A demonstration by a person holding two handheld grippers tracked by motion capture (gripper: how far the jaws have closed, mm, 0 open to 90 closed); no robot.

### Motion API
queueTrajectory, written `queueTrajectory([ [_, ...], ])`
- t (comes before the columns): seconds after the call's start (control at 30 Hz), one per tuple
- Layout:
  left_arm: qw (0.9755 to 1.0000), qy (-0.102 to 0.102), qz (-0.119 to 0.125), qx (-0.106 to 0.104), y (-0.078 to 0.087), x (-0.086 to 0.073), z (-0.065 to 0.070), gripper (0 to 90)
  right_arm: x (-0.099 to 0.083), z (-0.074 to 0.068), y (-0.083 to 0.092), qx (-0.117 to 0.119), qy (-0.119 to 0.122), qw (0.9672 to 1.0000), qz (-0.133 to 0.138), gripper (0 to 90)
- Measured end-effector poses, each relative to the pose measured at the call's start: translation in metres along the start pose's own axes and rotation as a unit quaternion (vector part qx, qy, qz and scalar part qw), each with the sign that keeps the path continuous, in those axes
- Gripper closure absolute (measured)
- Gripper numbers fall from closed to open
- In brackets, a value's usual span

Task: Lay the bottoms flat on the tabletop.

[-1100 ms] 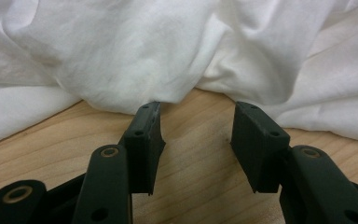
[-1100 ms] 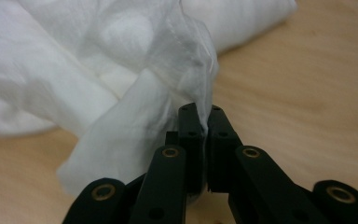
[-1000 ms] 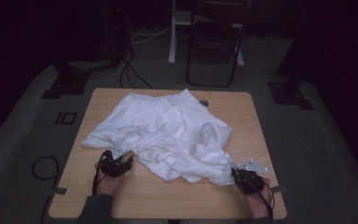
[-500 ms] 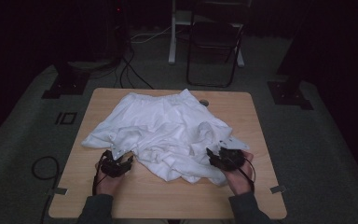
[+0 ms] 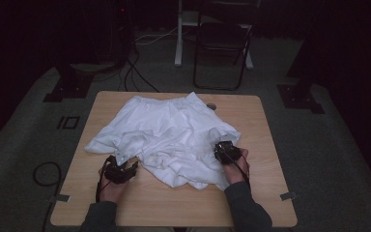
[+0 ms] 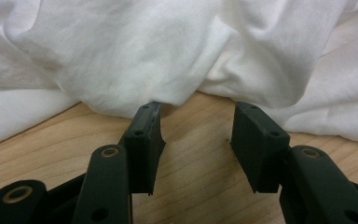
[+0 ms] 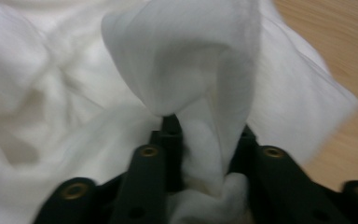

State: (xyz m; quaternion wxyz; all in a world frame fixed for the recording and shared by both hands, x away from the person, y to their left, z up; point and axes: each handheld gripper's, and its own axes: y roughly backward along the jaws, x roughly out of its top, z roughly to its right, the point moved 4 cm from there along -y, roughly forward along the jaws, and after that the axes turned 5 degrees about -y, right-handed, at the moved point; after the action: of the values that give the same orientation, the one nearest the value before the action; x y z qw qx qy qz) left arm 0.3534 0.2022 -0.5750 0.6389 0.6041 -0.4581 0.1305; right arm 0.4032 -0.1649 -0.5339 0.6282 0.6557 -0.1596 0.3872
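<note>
Since a second ago the right tool point(image 5: 226, 151) has travelled from the near right corner of the bench point(image 5: 265, 125) inward onto the white garment point(image 5: 169, 130), and its jaws have just been closing with cloth between them. In the right gripper view a fold of the garment point(image 7: 200, 84) stands up out of the jaws, pinched between the pads and bunched at their base; the rest of the cloth spreads ahead and to both sides of that tool. The right hand point(image 5: 236, 166) lies on the garment's near right edge, forearm running back toward the bench's near side.

The left tool point(image 5: 121, 170) has kept its place at the garment's near left hem. Its jaws stand apart over bare wood, nothing between them; the hem point(image 6: 168, 93) lies just beyond the fingertips, brushing the tip of the one on the left. The left hand point(image 5: 110, 186) rests low on the bench behind it.
</note>
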Motion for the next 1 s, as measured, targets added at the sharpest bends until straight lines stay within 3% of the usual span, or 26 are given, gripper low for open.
queueTrajectory([
  [0.27, 1.0000, 0.001, 0.000, 0.000, 0.000, 0.000, 0.000, 52.6, -0.036, 0.040, 0.043, -0.035, -0.045, 0.9982, 0.017, 81.4],
  [0.53, 1.0000, 0.000, 0.000, 0.001, 0.000, 0.000, 0.001, 52.6, -0.077, 0.075, 0.086, -0.069, -0.069, 0.9950, 0.019, 81.3],
  [0.67, 1.0000, 0.000, 0.000, 0.000, 0.000, 0.000, 0.001, 52.6, -0.094, 0.086, 0.104, -0.074, -0.088, 0.9932, 0.021, 72.9],
  [0.8, 1.0000, 0.000, 0.000, 0.000, 0.000, 0.000, 0.001, 52.6, -0.097, 0.095, 0.116, -0.077, -0.099, 0.9915, 0.034, 66.3],
  [1.0, 1.0000, 0.001, -0.001, -0.001, 0.000, 0.000, 0.000, 52.6, -0.084, 0.093, 0.131, -0.091, -0.085, 0.9906, 0.057, 60.6],
])
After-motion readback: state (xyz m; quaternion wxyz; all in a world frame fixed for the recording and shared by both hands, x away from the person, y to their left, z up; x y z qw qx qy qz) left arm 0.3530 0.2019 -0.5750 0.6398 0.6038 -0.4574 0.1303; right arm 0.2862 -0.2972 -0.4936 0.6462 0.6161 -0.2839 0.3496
